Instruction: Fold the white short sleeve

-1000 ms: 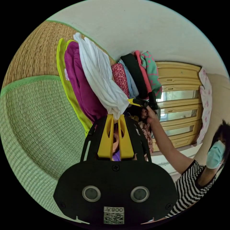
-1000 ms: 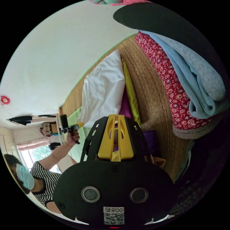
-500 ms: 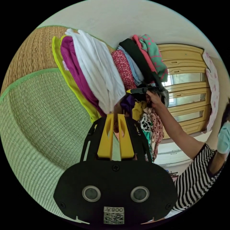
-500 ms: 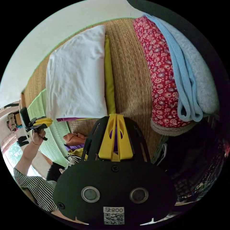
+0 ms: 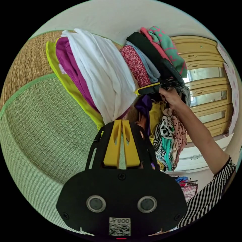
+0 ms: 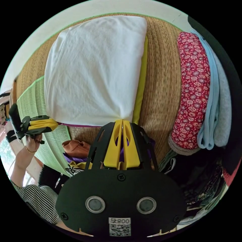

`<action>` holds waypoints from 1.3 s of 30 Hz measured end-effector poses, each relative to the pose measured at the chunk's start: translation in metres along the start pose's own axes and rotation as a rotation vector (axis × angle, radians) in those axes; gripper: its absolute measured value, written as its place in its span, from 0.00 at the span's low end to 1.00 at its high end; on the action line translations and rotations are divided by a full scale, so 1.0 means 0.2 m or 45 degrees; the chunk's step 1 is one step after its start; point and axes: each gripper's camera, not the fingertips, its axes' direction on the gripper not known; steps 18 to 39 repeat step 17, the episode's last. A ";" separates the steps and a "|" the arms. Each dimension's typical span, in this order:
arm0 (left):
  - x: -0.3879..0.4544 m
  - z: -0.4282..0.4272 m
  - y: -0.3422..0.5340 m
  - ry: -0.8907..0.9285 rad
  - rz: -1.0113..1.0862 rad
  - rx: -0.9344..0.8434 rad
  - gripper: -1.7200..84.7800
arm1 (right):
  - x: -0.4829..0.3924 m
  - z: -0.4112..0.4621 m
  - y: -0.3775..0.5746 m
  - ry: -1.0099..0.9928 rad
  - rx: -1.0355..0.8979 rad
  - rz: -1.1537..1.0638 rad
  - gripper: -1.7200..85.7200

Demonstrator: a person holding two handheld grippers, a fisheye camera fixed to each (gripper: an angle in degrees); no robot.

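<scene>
The white short sleeve lies folded on top of the magenta and yellow garments on the woven mat. Both grippers pinch its near edge, jaws closed: right gripper at one corner, left gripper at the other. A second ago both hung farther off; they've closed in.
</scene>
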 end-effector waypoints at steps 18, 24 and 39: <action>0.70 -0.43 1.34 -0.413 0.596 0.215 0.02 | -1.12 -0.82 2.37 0.147 1.398 0.053 0.02; 0.70 -0.43 1.34 -0.413 0.596 0.215 0.02 | -1.12 -0.82 2.37 0.147 1.398 0.053 0.02; 0.70 -0.43 1.34 -0.413 0.596 0.215 0.02 | -1.12 -0.82 2.37 0.147 1.398 0.053 0.02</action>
